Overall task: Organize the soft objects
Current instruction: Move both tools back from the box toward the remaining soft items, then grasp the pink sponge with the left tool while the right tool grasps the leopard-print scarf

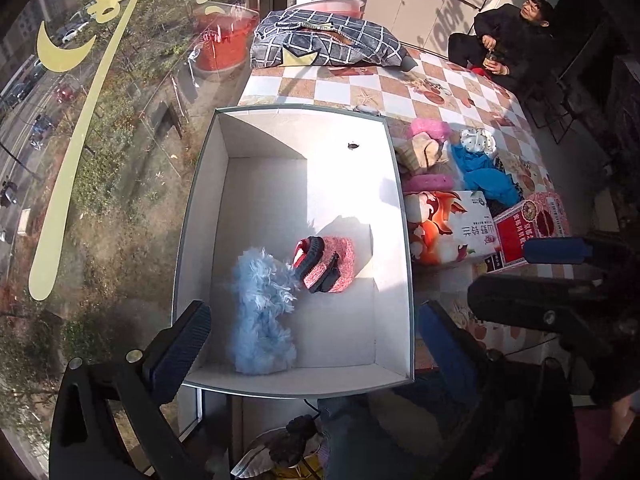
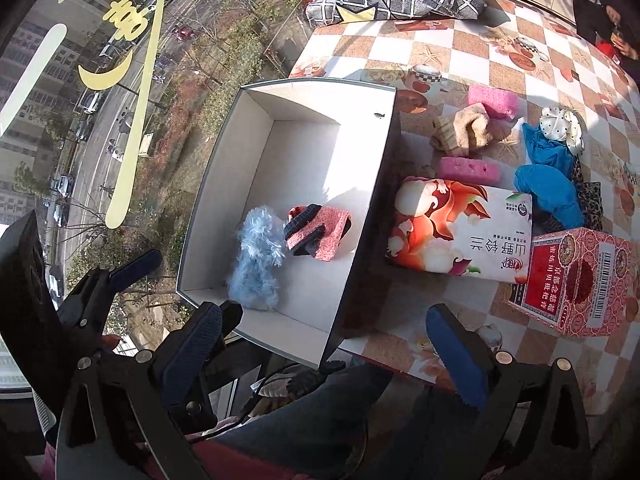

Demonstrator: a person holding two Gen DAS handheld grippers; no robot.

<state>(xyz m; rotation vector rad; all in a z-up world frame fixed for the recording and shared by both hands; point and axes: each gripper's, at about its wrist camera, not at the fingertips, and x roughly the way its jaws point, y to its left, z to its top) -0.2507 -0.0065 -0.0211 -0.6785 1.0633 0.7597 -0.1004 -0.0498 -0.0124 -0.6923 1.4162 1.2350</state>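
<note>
Nearest the cameras, the left claw (image 1: pixel 312 344) is hanging with its jaws spread wide and nothing between them, over the near edge of the white cardboard box (image 1: pixel 396 184). The right claw (image 2: pixel 328 340) is likewise gaping wide and gripping nothing, above the box's near corner and the front edge of the worktop (image 2: pixel 520 52); in the left wrist view it is showing at the right (image 1: pixel 560 276), just past the box's right wall.

Inside the box, toward the near end, a fluffy light-blue duster cloth (image 1: pixel 262 312) is lying on the floor, and a pink-and-black knitted item (image 1: pixel 326 262) is sitting just beyond it, touching its far tip. The rest of the box floor is catching sunlight.

Just right of the box, a floral tissue pack (image 2: pixel 460 232) is lying flat on the checked tablecloth, with a red printed carton (image 2: pixel 572 280) standing beside it to the right. Beyond the pack, a pink sponge (image 2: pixel 470 169) is resting, then a beige sock bundle (image 2: pixel 464 130) and a second pink sponge (image 2: pixel 494 102). To their right, blue cloth (image 2: pixel 548 184) is lying bunched, with a white polka-dot scrunchie (image 2: pixel 560 128) at its far end.

Farther back, a grey checked cushion (image 1: pixel 324 42) is lying at the far end of the worktop, and a seated person in black (image 1: pixel 508 38) is sitting at the far right.
</note>
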